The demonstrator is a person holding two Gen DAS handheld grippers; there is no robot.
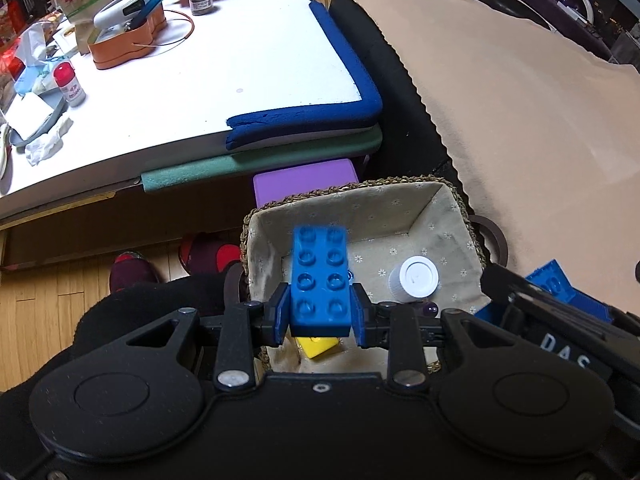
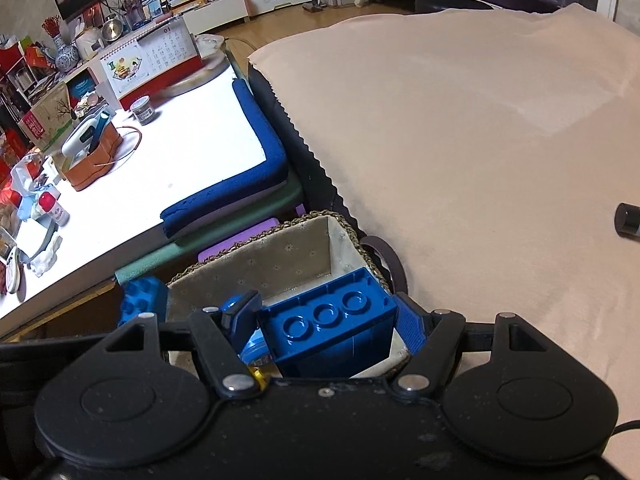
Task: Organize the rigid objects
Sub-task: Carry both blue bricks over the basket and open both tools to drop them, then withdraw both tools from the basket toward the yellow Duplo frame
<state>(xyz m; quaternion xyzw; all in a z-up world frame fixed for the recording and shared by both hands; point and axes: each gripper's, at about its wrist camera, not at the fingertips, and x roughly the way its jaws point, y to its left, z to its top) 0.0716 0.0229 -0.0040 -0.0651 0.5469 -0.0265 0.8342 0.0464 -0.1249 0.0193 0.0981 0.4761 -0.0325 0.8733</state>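
The left claw [image 1: 320, 316] is clamped on a slim blue building brick [image 1: 319, 276] with two rows of studs. Both blue pads press its long sides near the lower end, and the brick stands up out of the jaws, tilted away from the camera, directly above a woven basket [image 1: 456, 194] with a flower-print fabric lining.

Inside the basket lie a white-capped bottle [image 1: 416, 278] on its side, a yellow piece [image 1: 318, 347] partly hidden under the held brick, and a small dark bead [image 1: 431, 310] beside the bottle.

The right claw [image 2: 326, 322] holds a larger, deeper blue brick [image 2: 332, 328] – three round studs show on its upper face – gripped across its width, over the near end of the same basket [image 2: 348, 228].

The basket stands on a black seat between a beige cloth [image 2: 480, 140] and a white desk [image 1: 240, 72] edged with blue foam padding [image 1: 348, 64]. A black cylinder [image 2: 628, 220] lies on the cloth, well apart from the basket.
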